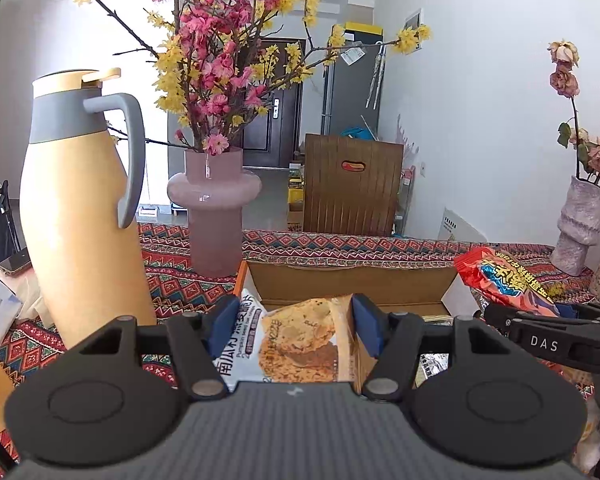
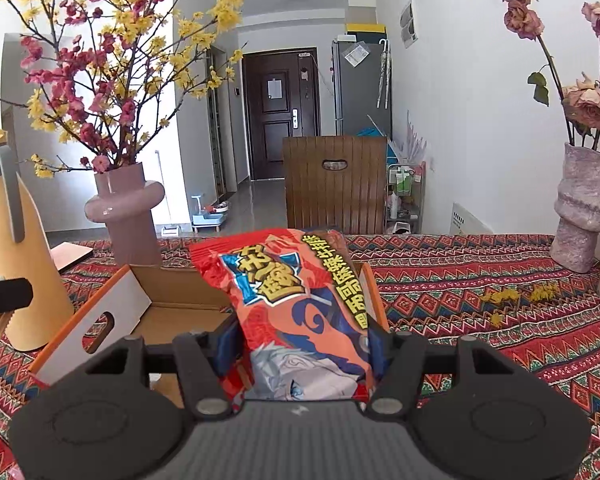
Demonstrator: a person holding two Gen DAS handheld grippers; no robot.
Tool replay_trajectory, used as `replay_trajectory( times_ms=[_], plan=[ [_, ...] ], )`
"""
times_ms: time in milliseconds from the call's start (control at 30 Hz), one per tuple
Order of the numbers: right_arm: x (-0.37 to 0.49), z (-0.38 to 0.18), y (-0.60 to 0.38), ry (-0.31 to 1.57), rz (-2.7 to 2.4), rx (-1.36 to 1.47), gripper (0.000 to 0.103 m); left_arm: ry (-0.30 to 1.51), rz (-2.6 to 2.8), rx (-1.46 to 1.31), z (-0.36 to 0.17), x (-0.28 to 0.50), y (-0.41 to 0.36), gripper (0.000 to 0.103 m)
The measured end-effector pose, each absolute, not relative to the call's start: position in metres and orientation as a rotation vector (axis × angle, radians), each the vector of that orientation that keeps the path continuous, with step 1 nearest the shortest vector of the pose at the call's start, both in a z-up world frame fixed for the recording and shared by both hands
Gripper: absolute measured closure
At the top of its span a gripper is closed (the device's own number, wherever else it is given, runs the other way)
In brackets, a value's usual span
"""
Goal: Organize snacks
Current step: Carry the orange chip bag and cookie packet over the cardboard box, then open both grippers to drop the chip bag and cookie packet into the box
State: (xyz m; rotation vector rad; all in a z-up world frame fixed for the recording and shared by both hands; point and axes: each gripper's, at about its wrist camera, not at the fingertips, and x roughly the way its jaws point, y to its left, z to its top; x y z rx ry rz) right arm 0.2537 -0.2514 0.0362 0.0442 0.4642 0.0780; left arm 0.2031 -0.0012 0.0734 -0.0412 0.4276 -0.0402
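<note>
My left gripper (image 1: 296, 320) is shut on a white and tan cracker packet (image 1: 300, 340) and holds it over the near edge of an open cardboard box (image 1: 352, 280). My right gripper (image 2: 304, 344) is shut on a red snack bag (image 2: 296, 304), held above the same box (image 2: 172, 284). The red bag (image 1: 504, 280) and the right gripper's black body also show at the right of the left wrist view. The box has white side walls, orange edges and a handle cutout.
A tall yellow thermos (image 1: 80, 216) stands left of the box, a pink vase with flowering branches (image 1: 216, 208) behind it. A grey vase with dried roses (image 2: 580, 208) stands at the far right. The patterned tablecloth (image 2: 480, 312) carries fallen yellow petals. A wooden chair back (image 2: 336, 180) is beyond the table.
</note>
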Motion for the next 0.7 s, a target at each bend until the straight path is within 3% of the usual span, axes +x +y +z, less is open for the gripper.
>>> replay_trajectory(
  times_ms=[700],
  plan=[
    [0.288, 0.001, -0.245, 0.494, 0.082, 0.062, 0.041, 0.547, 0.000, -0.058, 0.020, 0.253, 0.001, 0.037]
  ],
)
